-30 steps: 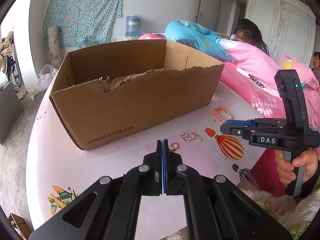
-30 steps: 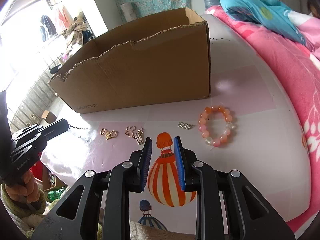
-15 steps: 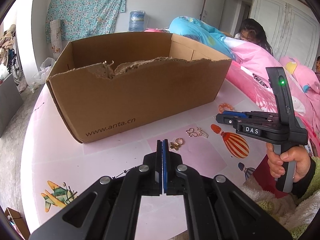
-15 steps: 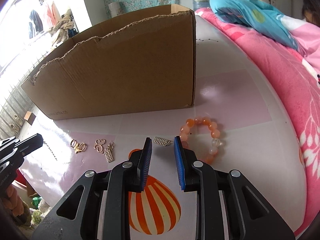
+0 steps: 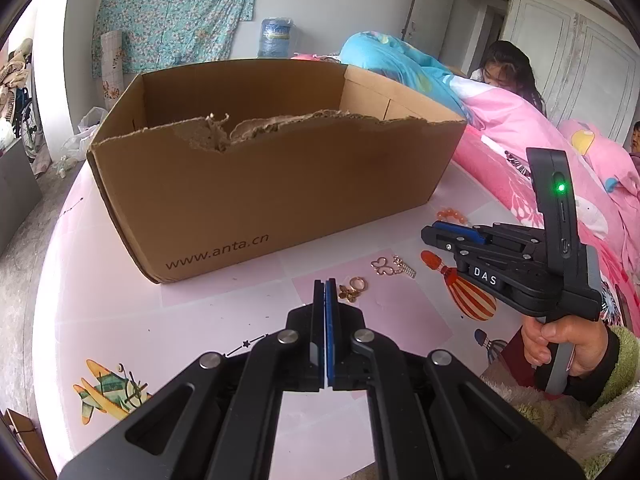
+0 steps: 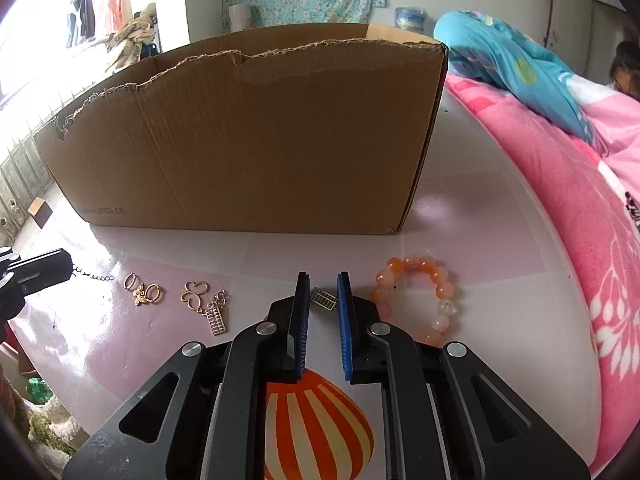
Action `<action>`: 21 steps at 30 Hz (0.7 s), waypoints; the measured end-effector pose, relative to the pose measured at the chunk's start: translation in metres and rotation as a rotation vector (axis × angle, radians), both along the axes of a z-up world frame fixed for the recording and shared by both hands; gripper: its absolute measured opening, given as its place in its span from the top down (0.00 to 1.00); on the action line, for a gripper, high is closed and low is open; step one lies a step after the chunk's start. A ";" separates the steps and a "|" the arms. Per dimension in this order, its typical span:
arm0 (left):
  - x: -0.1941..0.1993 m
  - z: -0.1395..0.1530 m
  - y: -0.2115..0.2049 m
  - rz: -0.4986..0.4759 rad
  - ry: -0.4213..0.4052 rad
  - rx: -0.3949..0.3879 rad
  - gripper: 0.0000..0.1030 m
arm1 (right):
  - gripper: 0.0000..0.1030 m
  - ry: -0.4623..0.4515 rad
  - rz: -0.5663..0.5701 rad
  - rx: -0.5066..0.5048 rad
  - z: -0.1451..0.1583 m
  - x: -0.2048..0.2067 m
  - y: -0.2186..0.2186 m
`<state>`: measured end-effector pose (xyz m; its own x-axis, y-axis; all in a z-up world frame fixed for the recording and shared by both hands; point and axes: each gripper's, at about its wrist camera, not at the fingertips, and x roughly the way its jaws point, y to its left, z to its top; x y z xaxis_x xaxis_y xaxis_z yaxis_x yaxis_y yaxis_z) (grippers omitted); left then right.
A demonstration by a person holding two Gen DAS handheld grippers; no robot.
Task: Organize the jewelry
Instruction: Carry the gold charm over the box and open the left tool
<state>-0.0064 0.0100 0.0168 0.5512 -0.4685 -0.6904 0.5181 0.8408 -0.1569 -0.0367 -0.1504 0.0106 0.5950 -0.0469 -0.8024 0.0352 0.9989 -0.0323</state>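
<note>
Nearest me, my left gripper (image 5: 325, 292) hangs pressed shut on nothing over the pink table (image 5: 120, 320), while my right gripper (image 6: 323, 300) has pushed forward over the last second and now stands parted around the small silver abacus charm (image 6: 322, 300), not yet pinched. Just beside it lie the orange beaded bracelet (image 6: 420, 280), the gold butterfly charm (image 6: 196, 294) and the gold ring clasp (image 6: 144, 293). Beyond them stands the torn brown cardboard box (image 6: 248, 144), where I judge everything should go, so closing on the charm comes next.

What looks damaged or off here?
The box has a ragged, torn top edge on its near wall, frayed at the dip. Otherwise nothing odd: bracelet and charms lie loose on the table.
</note>
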 end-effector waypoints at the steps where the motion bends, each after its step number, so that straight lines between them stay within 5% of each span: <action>1: 0.000 0.000 -0.001 0.000 -0.005 0.003 1.00 | 0.90 -0.003 -0.001 0.005 0.000 0.000 -0.001; 11: -0.007 0.007 0.000 -0.005 -0.029 -0.012 1.00 | 0.90 -0.021 -0.014 0.078 0.012 0.003 -0.027; 21: 0.003 0.088 0.006 -0.095 -0.148 -0.186 1.00 | 0.90 -0.236 0.106 0.170 0.106 0.011 -0.019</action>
